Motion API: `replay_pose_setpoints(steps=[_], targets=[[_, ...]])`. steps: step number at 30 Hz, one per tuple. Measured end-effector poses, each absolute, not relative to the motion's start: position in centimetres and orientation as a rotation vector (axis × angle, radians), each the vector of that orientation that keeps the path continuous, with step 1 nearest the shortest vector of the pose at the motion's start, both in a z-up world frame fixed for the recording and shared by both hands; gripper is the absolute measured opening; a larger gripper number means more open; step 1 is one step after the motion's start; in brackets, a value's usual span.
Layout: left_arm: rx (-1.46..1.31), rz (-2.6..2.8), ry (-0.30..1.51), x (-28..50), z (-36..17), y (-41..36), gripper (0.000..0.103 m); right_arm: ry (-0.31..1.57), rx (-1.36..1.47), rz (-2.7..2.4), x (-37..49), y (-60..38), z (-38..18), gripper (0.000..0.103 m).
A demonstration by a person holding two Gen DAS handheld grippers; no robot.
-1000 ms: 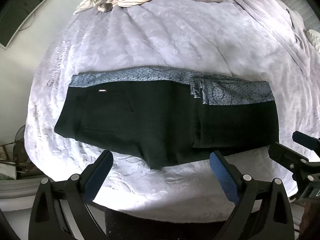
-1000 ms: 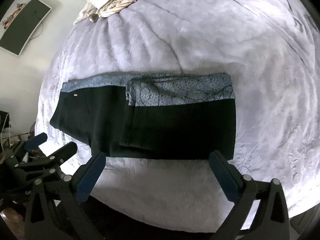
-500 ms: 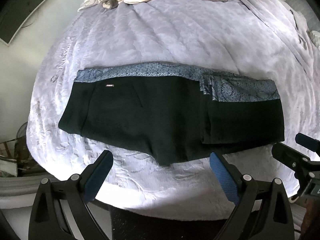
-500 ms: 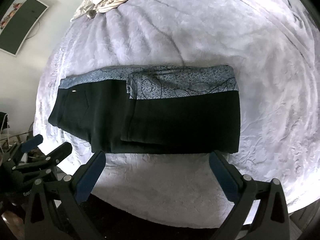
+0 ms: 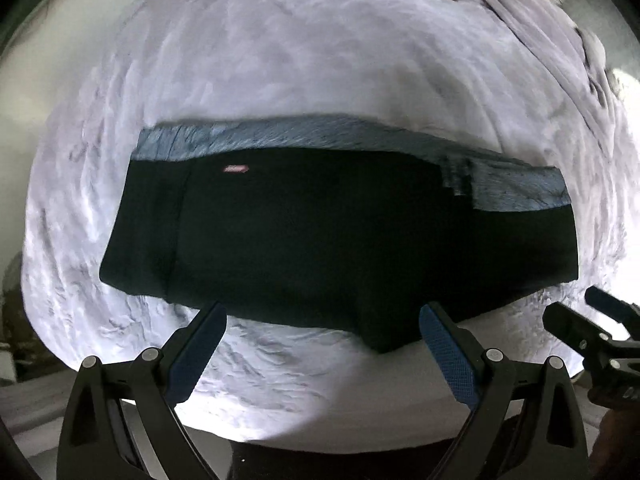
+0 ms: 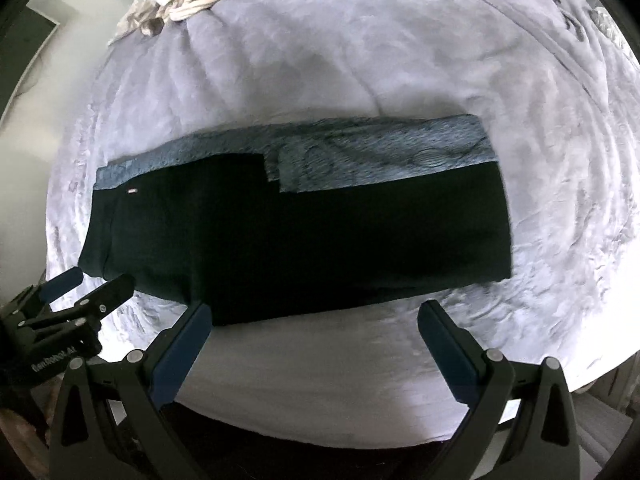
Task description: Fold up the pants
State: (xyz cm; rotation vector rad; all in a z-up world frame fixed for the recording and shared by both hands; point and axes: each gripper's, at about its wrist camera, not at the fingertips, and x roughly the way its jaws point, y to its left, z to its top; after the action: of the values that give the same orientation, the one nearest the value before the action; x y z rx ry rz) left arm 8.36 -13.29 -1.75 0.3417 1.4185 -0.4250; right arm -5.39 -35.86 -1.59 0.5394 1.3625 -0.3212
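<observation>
1. Fingers (image 5: 448,356) of our left gripper (image 5: 322,350) and right gripper (image 6: 314,346) stand spread wide, holding nothing.
2. We see the pants (image 6: 304,232) lying flat on the bed (image 6: 320,64), partly folded, just beyond both grippers.
3. We judge them soft, limp and light; pinch the near hem edges.
4. Both grippers hover low, pointing forward.

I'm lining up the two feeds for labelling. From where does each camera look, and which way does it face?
Left wrist: sits on the left tool, faces forward and down over the bed's near edge at the pants; its own open fingers and the right tool show.
Right wrist: sits on the right tool, same heading, further right; its open fingers and the left tool show.
Shared: the pants, lavender bedspread, clothes pile.
</observation>
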Motion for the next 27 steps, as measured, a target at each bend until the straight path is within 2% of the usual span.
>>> replay_pose_setpoints(steps=[19,27], targets=[[0.153,-0.329,1.472,13.5,-7.2,-1.7,0.098,1.474,0.421,-0.299,0.7,-27.4,-3.7,0.103],[-0.266,-0.354,1.511,15.6,-8.6,5.4,0.098,1.496,0.388,-0.246,1.8,-25.7,-3.8,0.103]])
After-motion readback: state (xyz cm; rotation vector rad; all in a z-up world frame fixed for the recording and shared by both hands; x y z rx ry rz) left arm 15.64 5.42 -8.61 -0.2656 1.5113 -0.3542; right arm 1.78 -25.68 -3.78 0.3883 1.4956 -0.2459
